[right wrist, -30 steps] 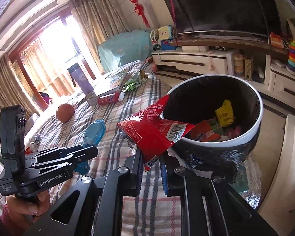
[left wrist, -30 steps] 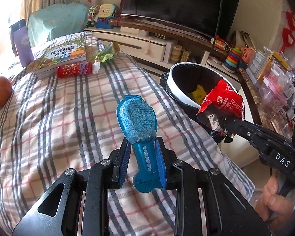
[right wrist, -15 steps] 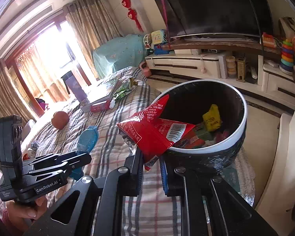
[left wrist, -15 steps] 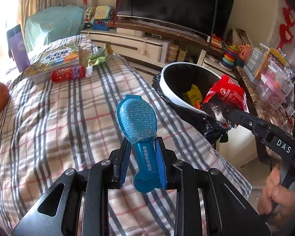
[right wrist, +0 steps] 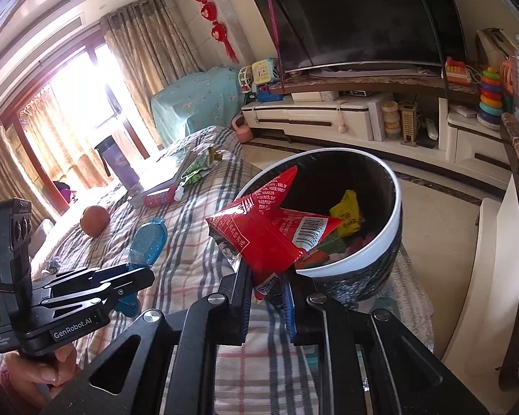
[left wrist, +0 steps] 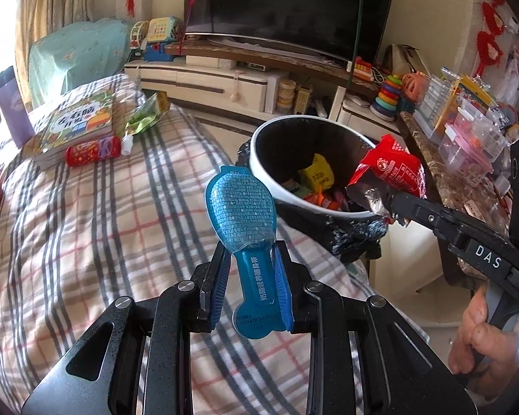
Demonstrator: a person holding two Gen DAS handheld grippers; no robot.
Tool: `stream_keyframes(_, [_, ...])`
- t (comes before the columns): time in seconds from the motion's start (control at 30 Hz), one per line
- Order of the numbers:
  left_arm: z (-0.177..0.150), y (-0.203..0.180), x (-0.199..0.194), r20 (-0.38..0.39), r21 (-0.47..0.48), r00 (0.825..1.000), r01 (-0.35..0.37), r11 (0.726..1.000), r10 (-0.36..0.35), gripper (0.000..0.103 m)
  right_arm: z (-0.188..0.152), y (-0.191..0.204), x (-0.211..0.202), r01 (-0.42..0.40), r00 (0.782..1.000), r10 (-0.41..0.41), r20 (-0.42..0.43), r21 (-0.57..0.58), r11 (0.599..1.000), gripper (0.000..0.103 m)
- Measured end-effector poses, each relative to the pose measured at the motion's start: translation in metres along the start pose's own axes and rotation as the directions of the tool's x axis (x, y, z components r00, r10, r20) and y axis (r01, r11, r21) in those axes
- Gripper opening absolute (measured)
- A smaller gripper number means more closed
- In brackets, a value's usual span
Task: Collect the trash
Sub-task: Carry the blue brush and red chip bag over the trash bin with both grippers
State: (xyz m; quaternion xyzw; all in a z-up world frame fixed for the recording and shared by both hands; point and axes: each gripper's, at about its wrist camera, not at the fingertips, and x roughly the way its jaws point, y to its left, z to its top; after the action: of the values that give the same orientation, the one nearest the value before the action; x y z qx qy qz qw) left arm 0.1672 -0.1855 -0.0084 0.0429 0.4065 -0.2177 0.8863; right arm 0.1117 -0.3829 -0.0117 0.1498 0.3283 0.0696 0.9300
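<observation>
My left gripper [left wrist: 251, 259] is shut on a blue plastic blister pack [left wrist: 240, 204], holding it upright above the plaid cover, just left of the bin. My right gripper [right wrist: 268, 276] is shut on a red snack bag [right wrist: 266, 238], which hangs over the near rim of the white bin [right wrist: 396, 186] with its black liner. The bin [left wrist: 259, 169] holds yellow and red wrappers. In the left wrist view the red bag [left wrist: 392, 169] sits over the bin's right rim, held by the right gripper [left wrist: 389, 204]. In the right wrist view the left gripper [right wrist: 135, 275] carries the blue pack [right wrist: 148, 242].
On the plaid cover [left wrist: 86, 214] lie a book stack [left wrist: 78, 121], a red tube [left wrist: 93, 150], a green wrapper [left wrist: 147, 114] and an orange ball [right wrist: 94, 220]. A TV cabinet [right wrist: 328, 121] stands behind; a cluttered counter [left wrist: 467, 138] is at the right.
Both grippers have drifted toward the bin with their loads; the bin looms larger and nearer, and the red bag now hangs over its rim.
</observation>
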Motion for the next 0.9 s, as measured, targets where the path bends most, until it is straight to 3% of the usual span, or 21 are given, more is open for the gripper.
stream_keyframes(0.9, [0.036, -0.040, 0.022, 0.007, 0.085, 0.999, 0.035, 0.996, -0.036, 0.024, 0.022, -0.022, -0.002, 0.058, 0.998, -0.058, 0.020, -0.009, 0.998, 0.016])
